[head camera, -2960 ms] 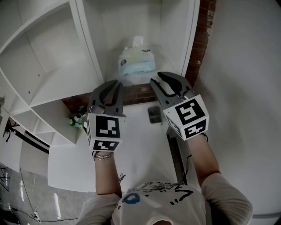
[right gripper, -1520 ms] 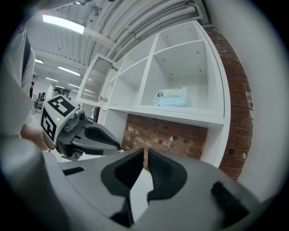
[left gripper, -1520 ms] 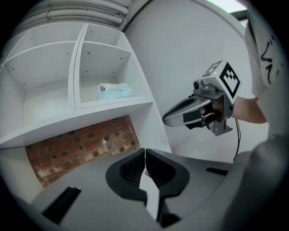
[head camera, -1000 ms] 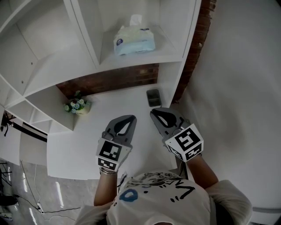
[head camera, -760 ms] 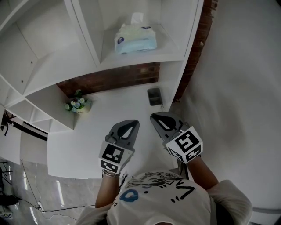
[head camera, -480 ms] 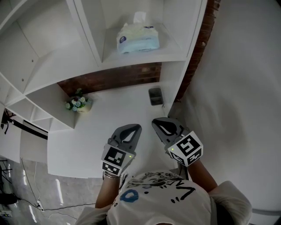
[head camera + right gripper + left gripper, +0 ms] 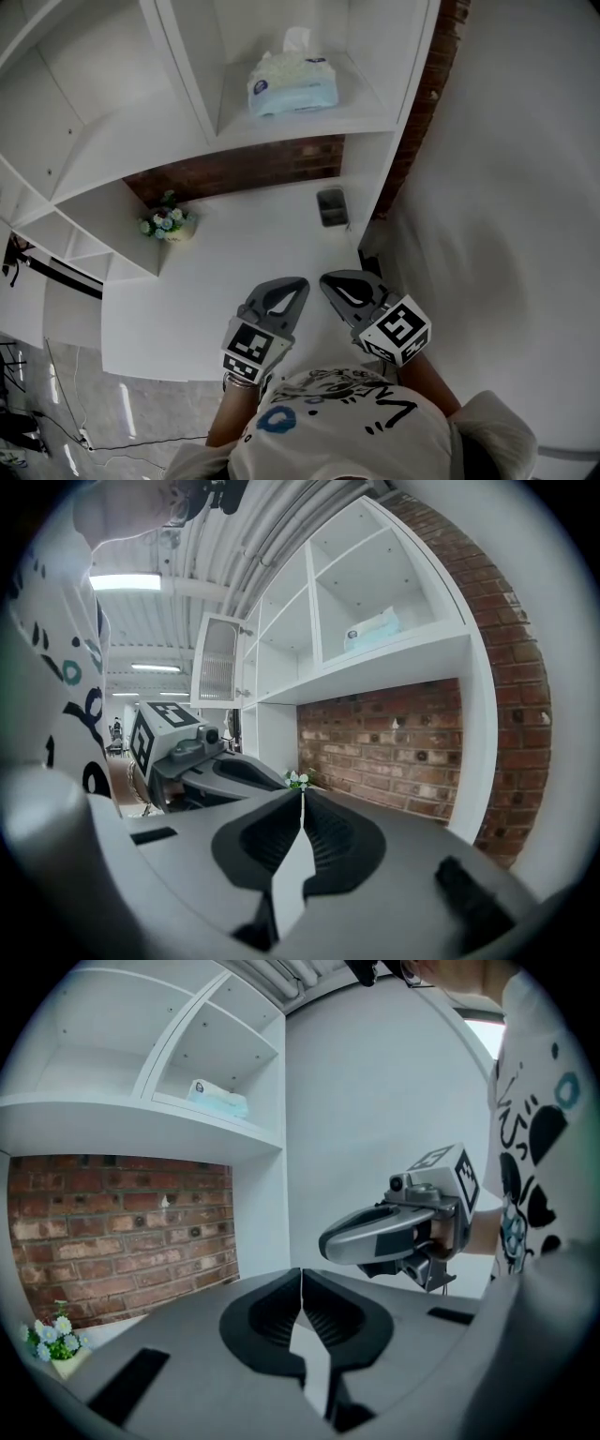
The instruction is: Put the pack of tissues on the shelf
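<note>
The pack of tissues (image 7: 292, 82) is pale blue with a white tissue sticking out of its top. It rests in a white shelf (image 7: 309, 120) compartment, also seen small in the left gripper view as the pack (image 7: 217, 1099) and in the right gripper view as the pack (image 7: 372, 628). Both grippers hang low over the white table, far below the pack and close to the person's chest. My left gripper (image 7: 298, 283) is shut and empty, as is my right gripper (image 7: 325, 278) beside it.
A small dark box (image 7: 331, 206) lies on the white table (image 7: 234, 262) under the shelf. A little pot of flowers (image 7: 166, 225) stands at the left by the brick wall (image 7: 234, 171). A white wall rises at the right.
Both grippers have drawn back from the shelf, down and toward the person's body. The tissue pack stays in its compartment.
</note>
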Available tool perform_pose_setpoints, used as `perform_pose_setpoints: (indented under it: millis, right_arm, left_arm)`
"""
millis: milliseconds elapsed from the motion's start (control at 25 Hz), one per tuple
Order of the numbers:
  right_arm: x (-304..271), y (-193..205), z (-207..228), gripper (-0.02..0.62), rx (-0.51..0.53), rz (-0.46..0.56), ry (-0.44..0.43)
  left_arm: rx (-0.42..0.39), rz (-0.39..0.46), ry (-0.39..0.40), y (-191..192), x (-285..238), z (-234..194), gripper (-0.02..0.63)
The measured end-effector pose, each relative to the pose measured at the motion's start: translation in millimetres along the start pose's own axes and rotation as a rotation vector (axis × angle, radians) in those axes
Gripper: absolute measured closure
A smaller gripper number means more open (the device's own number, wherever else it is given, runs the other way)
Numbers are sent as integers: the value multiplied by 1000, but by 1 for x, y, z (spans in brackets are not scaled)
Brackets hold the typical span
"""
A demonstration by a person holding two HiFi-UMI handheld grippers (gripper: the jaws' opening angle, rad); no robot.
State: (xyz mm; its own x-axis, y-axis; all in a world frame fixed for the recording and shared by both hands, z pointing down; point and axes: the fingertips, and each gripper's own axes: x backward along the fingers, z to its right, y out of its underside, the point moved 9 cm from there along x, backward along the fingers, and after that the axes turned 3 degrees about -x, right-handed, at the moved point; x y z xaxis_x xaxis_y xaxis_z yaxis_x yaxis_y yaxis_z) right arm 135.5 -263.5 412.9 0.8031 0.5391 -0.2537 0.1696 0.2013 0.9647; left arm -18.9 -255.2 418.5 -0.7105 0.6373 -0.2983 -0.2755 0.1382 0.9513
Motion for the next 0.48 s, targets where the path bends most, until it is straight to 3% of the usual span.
perform_pose_setpoints:
  millis: [480]
  right_arm:
    - [7,8,-8,569,-11,-4,-12]
  left_arm:
    - [69,33,22,3,2,8,586]
